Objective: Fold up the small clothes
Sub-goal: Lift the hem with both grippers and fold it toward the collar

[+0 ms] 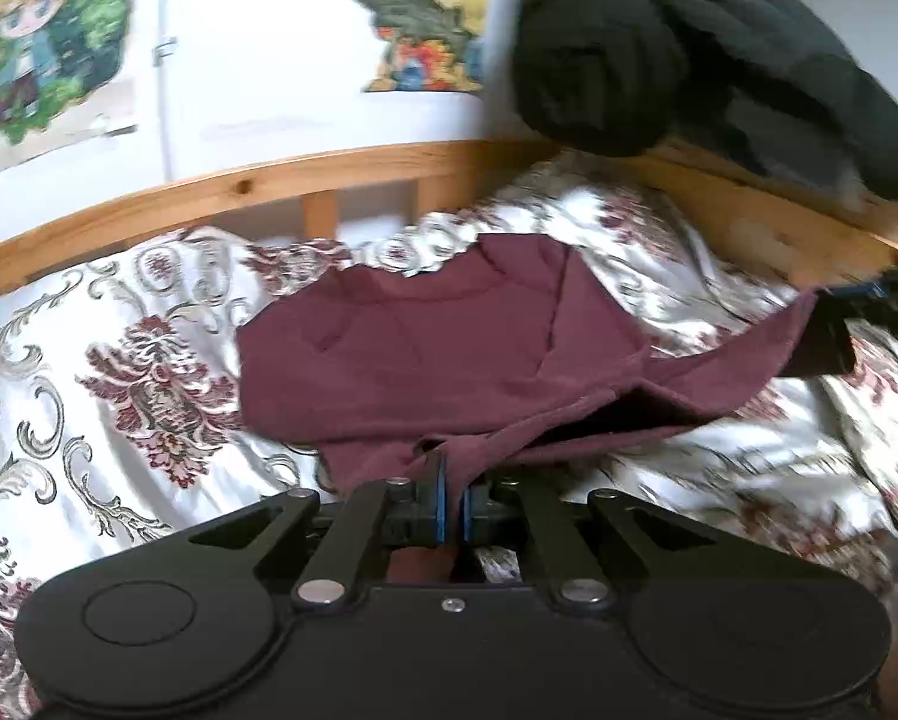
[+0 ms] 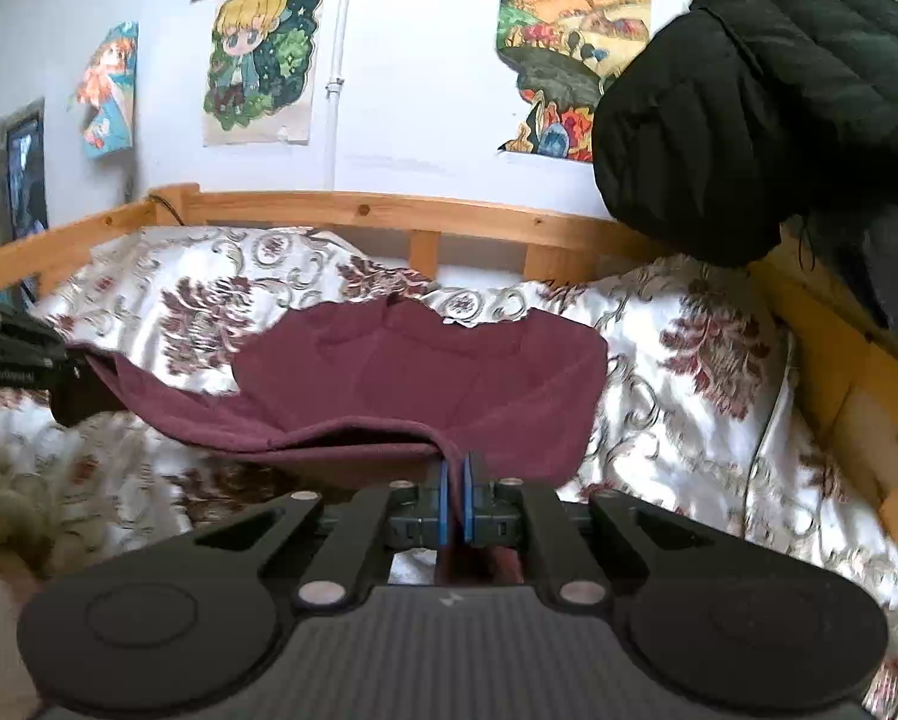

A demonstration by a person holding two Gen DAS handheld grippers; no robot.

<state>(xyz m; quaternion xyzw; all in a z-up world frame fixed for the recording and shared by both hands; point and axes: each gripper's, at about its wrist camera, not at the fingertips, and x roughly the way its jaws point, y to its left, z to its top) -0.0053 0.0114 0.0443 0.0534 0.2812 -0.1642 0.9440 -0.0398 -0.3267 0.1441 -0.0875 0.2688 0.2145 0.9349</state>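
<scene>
- We hold a maroon shirt [image 1: 425, 348] by its near hem, both tongs clamped on the cloth, over a floral bedspread [image 1: 119, 372].
- Left tongs [image 1: 453, 495]: blue pads pinched tight on a fold of hem, cloth bunched directly ahead of the tips.
- Right tongs [image 2: 460, 501]: likewise clenched, a strip of maroon fabric running down between the pads.
- From the left view the right tongs show at the right edge, gripping the far corner of the hem; from the right view the left tongs show at the left edge on the opposite corner.
- The hem stretches between the two tongs from side to side and sags in the middle; the shirt's body runs away from both, straight ahead, collar farthest off and resting on the bedspread.
- Its long axis therefore points forward from the tongs toward the wooden bed rail [image 2: 389, 210].
- We judge neither hand nearer: each has its own corner, and the fold turns on carrying the hem forward over the collar end.
- A dark jacket [image 2: 748, 102] hangs ahead and to the right, well apart.
</scene>
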